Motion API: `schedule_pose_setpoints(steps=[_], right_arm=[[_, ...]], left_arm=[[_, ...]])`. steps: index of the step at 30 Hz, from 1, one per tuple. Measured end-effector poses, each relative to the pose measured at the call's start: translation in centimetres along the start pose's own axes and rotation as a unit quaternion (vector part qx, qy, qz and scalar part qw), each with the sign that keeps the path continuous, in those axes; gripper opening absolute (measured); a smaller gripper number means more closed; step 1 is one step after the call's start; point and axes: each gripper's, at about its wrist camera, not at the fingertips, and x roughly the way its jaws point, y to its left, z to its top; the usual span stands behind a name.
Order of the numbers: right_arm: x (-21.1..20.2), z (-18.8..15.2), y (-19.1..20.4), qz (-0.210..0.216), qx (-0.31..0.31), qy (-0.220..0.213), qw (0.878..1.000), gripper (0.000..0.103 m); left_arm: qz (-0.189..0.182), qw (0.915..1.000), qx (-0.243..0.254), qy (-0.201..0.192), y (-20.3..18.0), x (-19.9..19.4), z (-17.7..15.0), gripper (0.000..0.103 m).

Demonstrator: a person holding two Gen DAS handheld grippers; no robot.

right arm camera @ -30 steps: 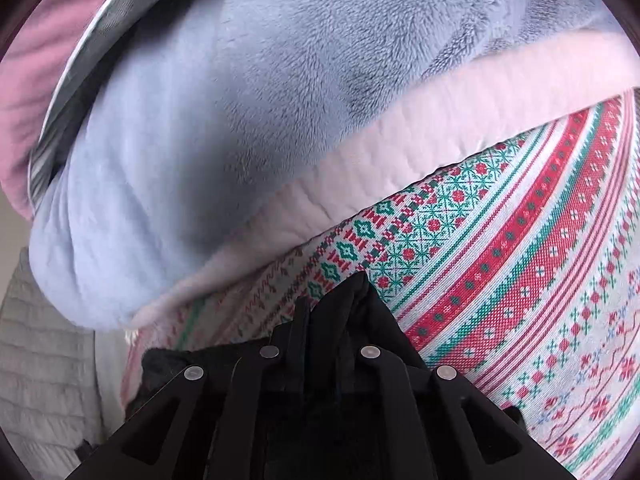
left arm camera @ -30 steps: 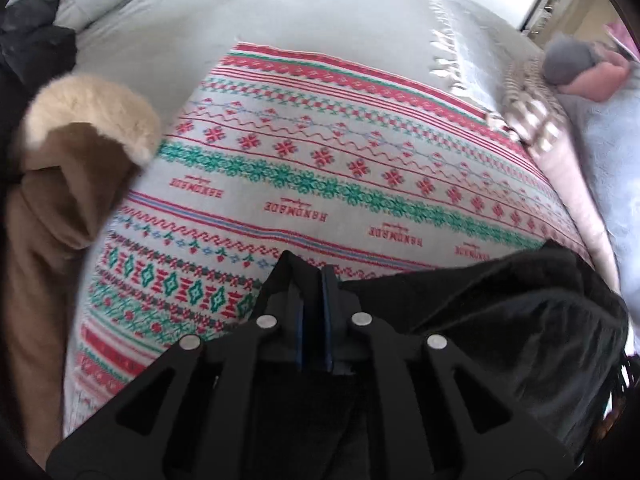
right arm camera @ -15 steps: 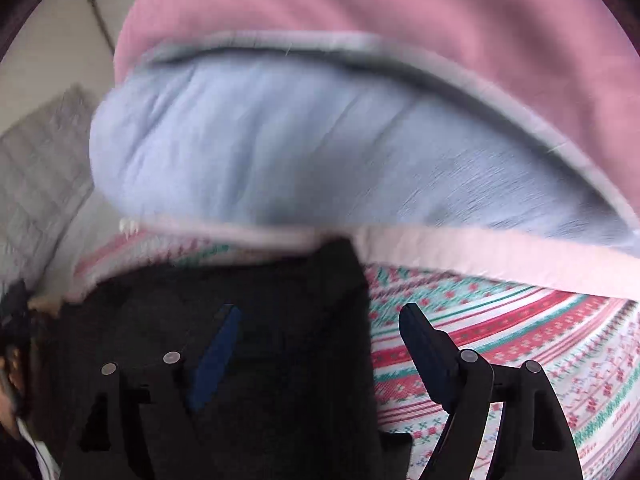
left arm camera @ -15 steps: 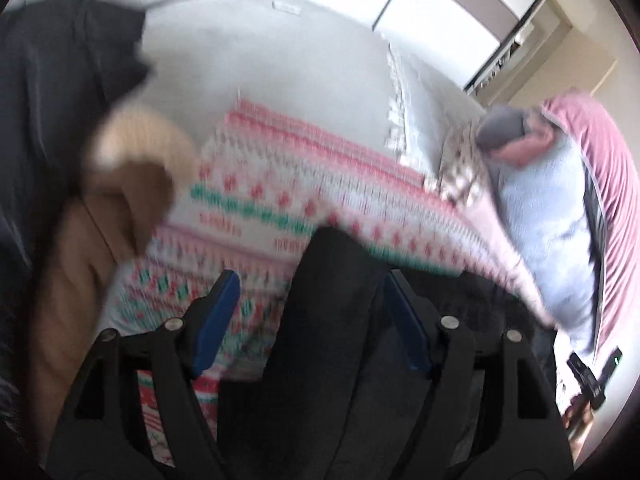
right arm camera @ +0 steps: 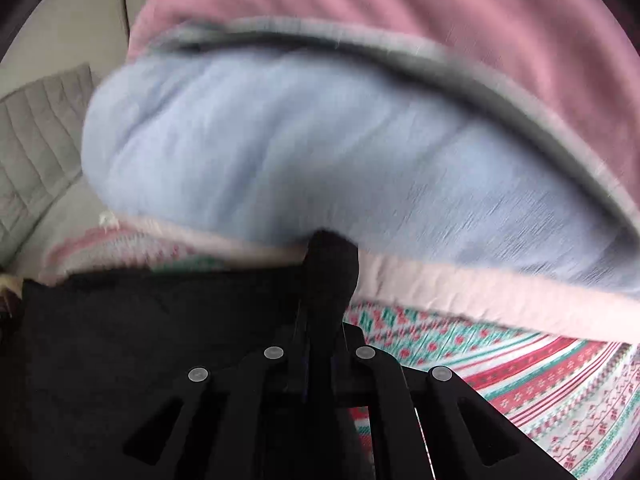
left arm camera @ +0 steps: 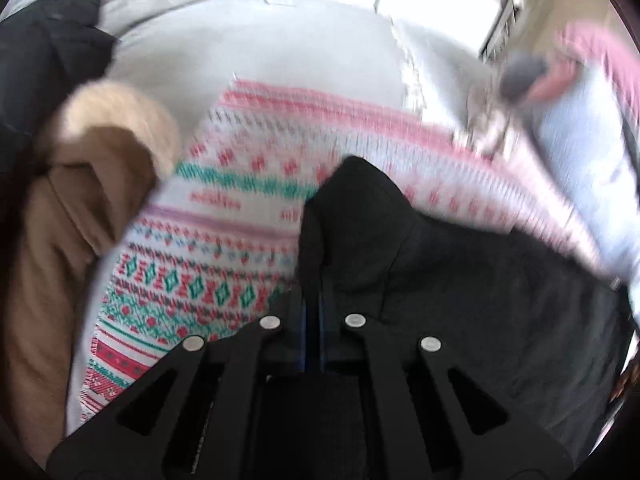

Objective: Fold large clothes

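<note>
Left wrist view. The left gripper (left arm camera: 314,320) was seen with its fingers pressed together on a fold of the black garment (left arm camera: 460,300); a peak of the cloth stood up past the fingertips. The rest of the garment was spread to the right and towards the camera, lying on the patterned blanket (left arm camera: 224,248), which carried red, green and white bands. A tan coat (left arm camera: 68,232) with a pale fur trim (left arm camera: 120,120) was noted at the left edge of the blanket, touching it. A dark garment (left arm camera: 44,68) lay behind the coat at upper left. A grey bed cover (left arm camera: 260,44) was seen beyond the blanket. At the right, a light blue fleece (left arm camera: 580,152) and pink cloth (left arm camera: 600,48) were recorded, blurred.

Right wrist view. The right gripper (right arm camera: 320,332) was seen closed in the same way, its fingers pinching another fold of the black garment (right arm camera: 140,340); a tuft of the cloth stood up above the tips. The bulk of the garment extended to the left of the gripper. The patterned blanket (right arm camera: 540,380) was visible below and to the right. A pale pink quilted edge (right arm camera: 480,292) ran just behind the garment, with the light blue fleece (right arm camera: 320,152) above it and the pink cloth (right arm camera: 400,8) at the top. A grey quilted panel (right arm camera: 36,140) was noted at far left. Heavy motion blur was present in both views.
</note>
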Motion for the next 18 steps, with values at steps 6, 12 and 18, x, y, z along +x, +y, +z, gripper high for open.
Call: schedule_pose_setpoints(steps=[6, 12, 18], right_arm=[[0.1, 2.1, 1.1, -0.045, 0.004, -0.035, 0.998, 0.005], [7.8, -1.2, 1.8, -0.103, -0.018, 0.053, 0.993, 0.006], [8.7, -0.4, 0.7, -0.118, -0.008, 0.071, 0.99, 0.016]], left_arm=[[0.046, 0.9973, -0.017, -0.054, -1.2, -1.0, 1.2, 0.005], [0.146, 0.988, 0.043, -0.025, -3.3, 5.0, -1.2, 0.006], [0.148, 0.9876, 0.049, -0.021, -3.2, 4.9, -0.9, 0.007]])
